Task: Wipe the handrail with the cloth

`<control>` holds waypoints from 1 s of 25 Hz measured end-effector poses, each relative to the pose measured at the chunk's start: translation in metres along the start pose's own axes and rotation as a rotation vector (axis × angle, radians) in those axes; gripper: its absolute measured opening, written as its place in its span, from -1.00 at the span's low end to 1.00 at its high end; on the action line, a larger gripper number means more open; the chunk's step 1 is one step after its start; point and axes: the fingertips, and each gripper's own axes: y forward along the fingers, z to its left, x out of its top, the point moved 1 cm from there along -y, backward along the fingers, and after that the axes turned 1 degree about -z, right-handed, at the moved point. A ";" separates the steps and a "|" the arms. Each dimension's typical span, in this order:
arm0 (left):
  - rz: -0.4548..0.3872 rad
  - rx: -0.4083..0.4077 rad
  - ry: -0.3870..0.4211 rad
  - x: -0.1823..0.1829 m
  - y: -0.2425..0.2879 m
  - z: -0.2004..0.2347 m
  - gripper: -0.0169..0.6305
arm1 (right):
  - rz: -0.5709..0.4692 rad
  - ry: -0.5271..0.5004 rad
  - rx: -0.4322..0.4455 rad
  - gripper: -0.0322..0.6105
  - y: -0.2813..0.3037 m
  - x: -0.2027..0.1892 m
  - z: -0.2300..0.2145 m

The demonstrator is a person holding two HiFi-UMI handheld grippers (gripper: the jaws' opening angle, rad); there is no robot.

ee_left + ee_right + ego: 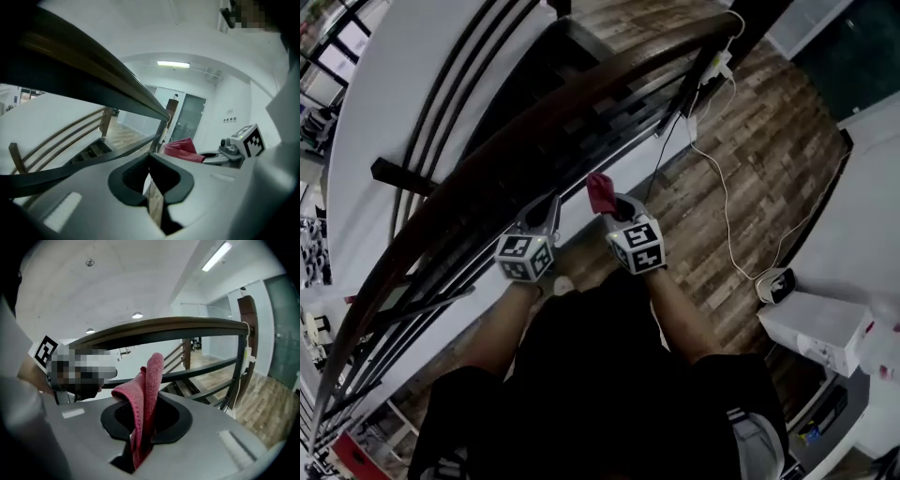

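Plank flooring (750, 159) spreads below the handrail (534, 122); right tool (614, 208) clamps the cloth (600, 192), left tool (546, 212) closed empty.

We see a wood-plank floor (769, 122). A white cable (727, 214) snakes across it, ending at a small white device (776, 284), near right.

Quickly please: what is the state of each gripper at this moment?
Left gripper: closed, nothing between its jaws.
Right gripper: closed, holding the red cloth.
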 end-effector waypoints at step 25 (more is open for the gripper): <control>0.168 0.009 -0.022 -0.041 0.338 -0.067 -0.95 | 0.011 0.073 -0.124 -0.76 0.114 -0.004 -0.390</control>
